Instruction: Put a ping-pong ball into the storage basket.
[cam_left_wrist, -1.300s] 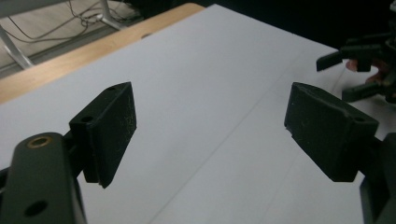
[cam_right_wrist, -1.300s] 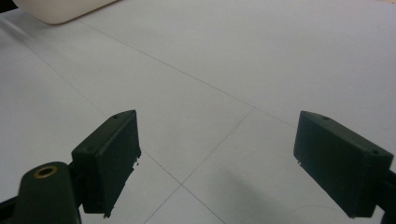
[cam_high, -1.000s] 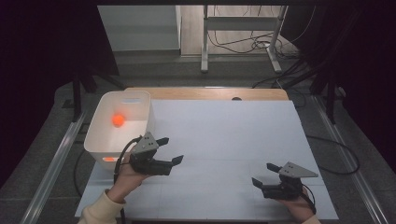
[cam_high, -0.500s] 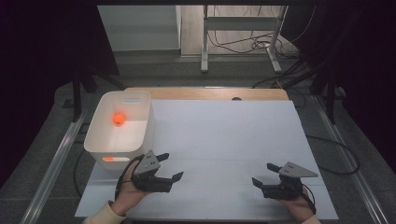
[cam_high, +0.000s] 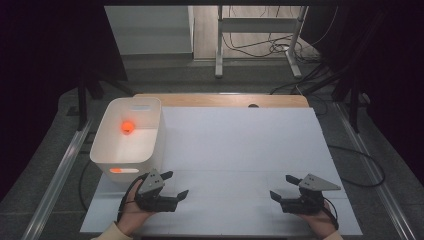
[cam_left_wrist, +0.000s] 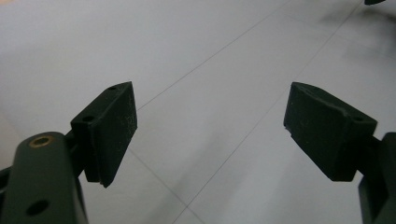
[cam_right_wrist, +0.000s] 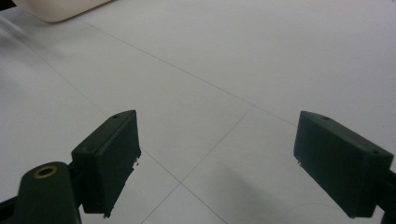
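one glossy orange ball (cam_high: 128, 126), white rectangular bin (cam_high: 148, 150).

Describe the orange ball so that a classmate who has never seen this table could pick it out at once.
Start at the white mat covering the table, then go to its left edge, where a tall white bin stands. The orange ball lies inside the bin on its floor, toward the far end. It is the one bright, round, glowing orange thing among white and grey surfaces.

A smooth white plastic bin (cam_high: 131, 150) stands on matt white board (cam_high: 240, 150) over wood.
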